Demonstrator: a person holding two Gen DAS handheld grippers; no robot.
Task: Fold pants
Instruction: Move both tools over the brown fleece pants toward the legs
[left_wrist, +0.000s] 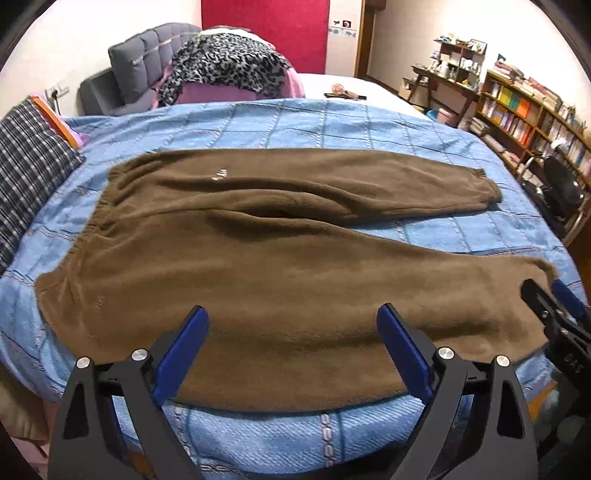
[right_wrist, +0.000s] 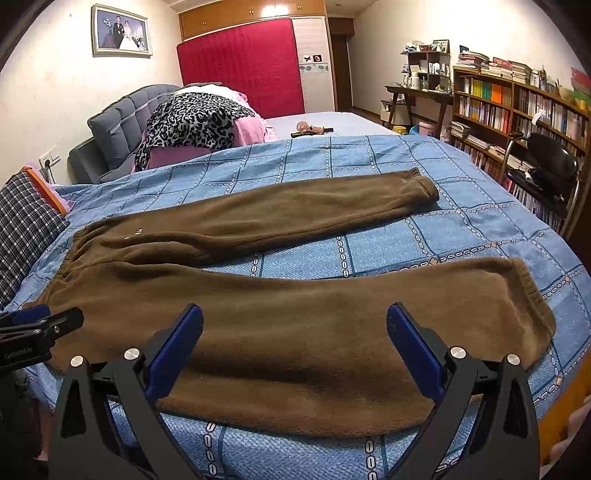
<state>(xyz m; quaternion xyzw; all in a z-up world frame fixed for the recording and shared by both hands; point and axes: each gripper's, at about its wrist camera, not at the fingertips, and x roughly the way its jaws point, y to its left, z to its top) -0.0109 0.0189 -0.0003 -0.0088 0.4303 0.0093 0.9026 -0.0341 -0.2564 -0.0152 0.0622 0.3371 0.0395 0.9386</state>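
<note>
Brown fleece pants (left_wrist: 280, 280) lie flat on a blue checked blanket (left_wrist: 332, 122), waistband at the left, both legs stretched to the right and spread apart. They also show in the right wrist view (right_wrist: 295, 325). My left gripper (left_wrist: 291, 314) is open, just above the near leg's front edge near the hip. My right gripper (right_wrist: 295, 314) is open above the near leg, toward the cuff (right_wrist: 532, 295). The right gripper also shows at the right edge of the left wrist view (left_wrist: 554, 295), and the left gripper at the left edge of the right wrist view (right_wrist: 40, 321).
A plaid pillow (left_wrist: 29, 177) lies at the left. A leopard-print cloth (right_wrist: 192, 118) is piled by the grey headboard (right_wrist: 118, 125). Bookshelves (right_wrist: 517, 107) and a black chair (right_wrist: 546, 166) stand at the right. Small items (right_wrist: 310, 129) lie on the far bed.
</note>
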